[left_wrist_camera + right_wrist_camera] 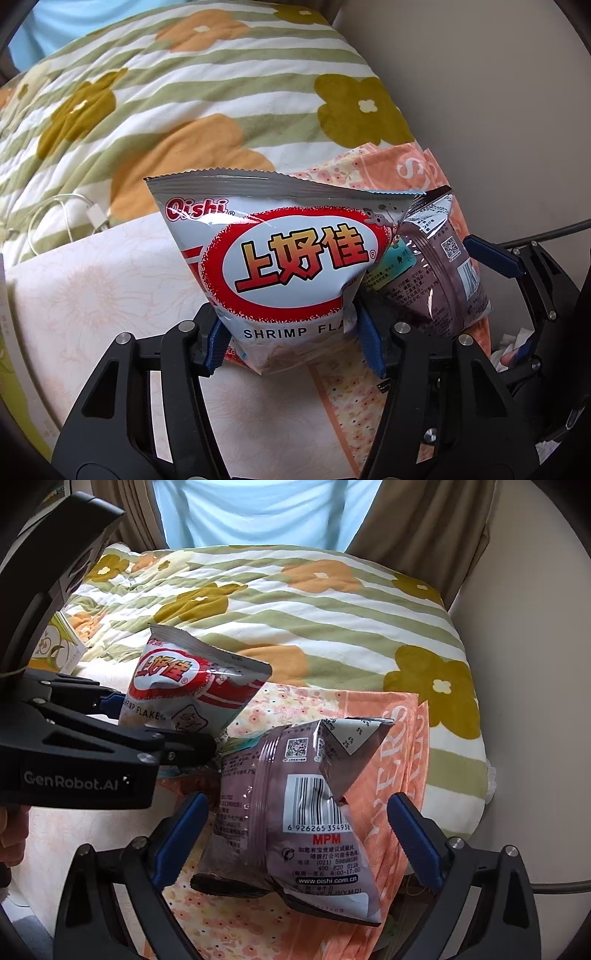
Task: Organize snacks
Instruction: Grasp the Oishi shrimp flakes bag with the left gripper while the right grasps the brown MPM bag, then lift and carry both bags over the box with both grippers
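My left tongs pinch the shrimp flakes bag just beside the purple snack bag, which my half-open right tongs straddle ungripped on the orange towel; sorting barely begun.

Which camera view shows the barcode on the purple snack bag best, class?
The right wrist view: the purple snack bag faces it, barcode and digits readable, between the right gripper fingers. The left wrist view shows the bag obliquely behind the shrimp flakes bag, its barcode only a sliver.
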`<state>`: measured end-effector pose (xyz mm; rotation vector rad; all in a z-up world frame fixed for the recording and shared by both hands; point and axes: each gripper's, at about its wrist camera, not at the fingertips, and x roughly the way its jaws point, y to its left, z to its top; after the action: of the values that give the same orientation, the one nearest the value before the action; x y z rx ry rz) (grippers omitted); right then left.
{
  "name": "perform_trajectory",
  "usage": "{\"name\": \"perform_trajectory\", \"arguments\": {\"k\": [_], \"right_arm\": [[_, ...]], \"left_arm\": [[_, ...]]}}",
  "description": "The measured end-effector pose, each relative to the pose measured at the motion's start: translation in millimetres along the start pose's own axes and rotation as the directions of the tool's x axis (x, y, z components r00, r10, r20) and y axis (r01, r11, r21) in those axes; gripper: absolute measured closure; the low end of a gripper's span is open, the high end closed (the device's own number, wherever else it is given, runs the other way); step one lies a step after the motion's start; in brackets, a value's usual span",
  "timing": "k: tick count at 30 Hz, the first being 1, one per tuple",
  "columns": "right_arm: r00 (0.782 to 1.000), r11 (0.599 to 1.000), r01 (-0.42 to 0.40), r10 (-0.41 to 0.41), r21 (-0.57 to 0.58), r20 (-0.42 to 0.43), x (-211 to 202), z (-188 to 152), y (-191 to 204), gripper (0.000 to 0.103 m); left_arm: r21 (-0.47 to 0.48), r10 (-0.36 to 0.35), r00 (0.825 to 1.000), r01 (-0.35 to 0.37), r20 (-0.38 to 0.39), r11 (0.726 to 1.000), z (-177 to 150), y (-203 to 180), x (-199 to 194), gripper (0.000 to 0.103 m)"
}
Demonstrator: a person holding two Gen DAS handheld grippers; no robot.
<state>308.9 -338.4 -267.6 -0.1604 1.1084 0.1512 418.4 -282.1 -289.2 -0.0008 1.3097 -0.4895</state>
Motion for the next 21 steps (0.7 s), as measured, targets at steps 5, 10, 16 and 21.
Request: {"name": "perform_trajectory", "arguments": {"k": [5, 10, 16, 21], "right_arm": [[0.999, 1.0, -0.026, 0.026, 0.009, -0.026, 6.6, 0.5, 0.3, 0.03], [0.999, 1.0, -0.029, 0.029, 0.012, -0.034, 5.7, 0.5, 1.4, 0.042], [0.999, 0.999, -0.032, 0.032, 0.029, -0.019, -5.9, -2.2, 0.2, 0.047], [0.999, 0.999, -0.031, 0.031, 0.036, 0.011, -26.9, 0.4, 2.0, 0.047]], "left_arm": [[0.014, 0.013, 1.0, -0.013, -0.005, 1.0, -4.1, 2.7, -4.6, 0.049], [0.001, 0.017, 1.0, -0.017, -0.002, 1.0, -7.3, 4.1, -8.8, 0.049], [0.013, 0.034, 0.999, -0.034, 0.025, 0.999, -7.0, -0.7, -27.6, 0.049], [0.008, 0.047, 0.997, -0.047, 0.06, 0.999, -7.7, -4.2, -55.8, 0.049]]}}
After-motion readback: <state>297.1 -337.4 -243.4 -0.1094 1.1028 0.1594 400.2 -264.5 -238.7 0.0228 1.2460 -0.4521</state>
